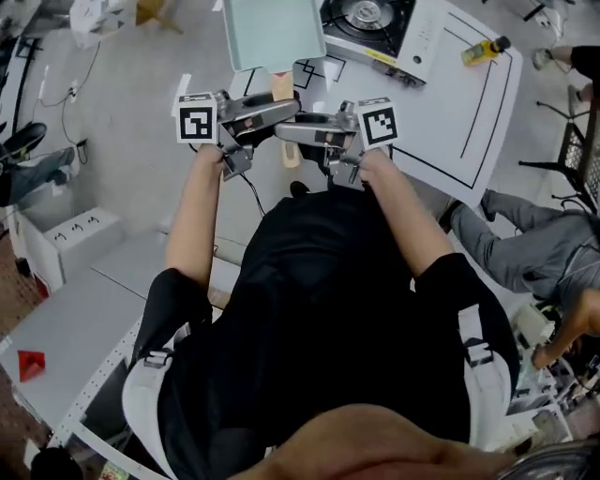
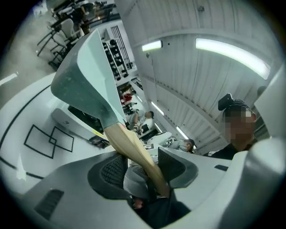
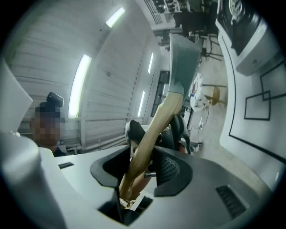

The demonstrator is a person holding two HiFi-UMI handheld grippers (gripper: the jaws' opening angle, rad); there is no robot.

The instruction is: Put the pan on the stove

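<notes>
The carry is under way and the placing is not yet done. The pan (image 1: 272, 33), pale green with a wooden handle (image 1: 284, 89), hangs in the air at the near edge of the white table (image 1: 469, 103). It is short of the stove (image 1: 370, 23) and off to its left, and touches neither. Both tools hold the handle: the left gripper (image 2: 142, 166) and the right gripper (image 3: 144, 164) have their jaws fairly wide with the wood clamped between the ribbed pads. In the left gripper view the handle crosses at a slant, so how squarely both pads bear on it is hard to judge. The next move probably calls for swinging the pan rightward and forward over the burner, then lowering it level (both grips must travel together, or the handle could twist). The person's bare forearms reach forward from bent elbows, hands close together before the chest, the two tools pointing inward at each other.
</notes>
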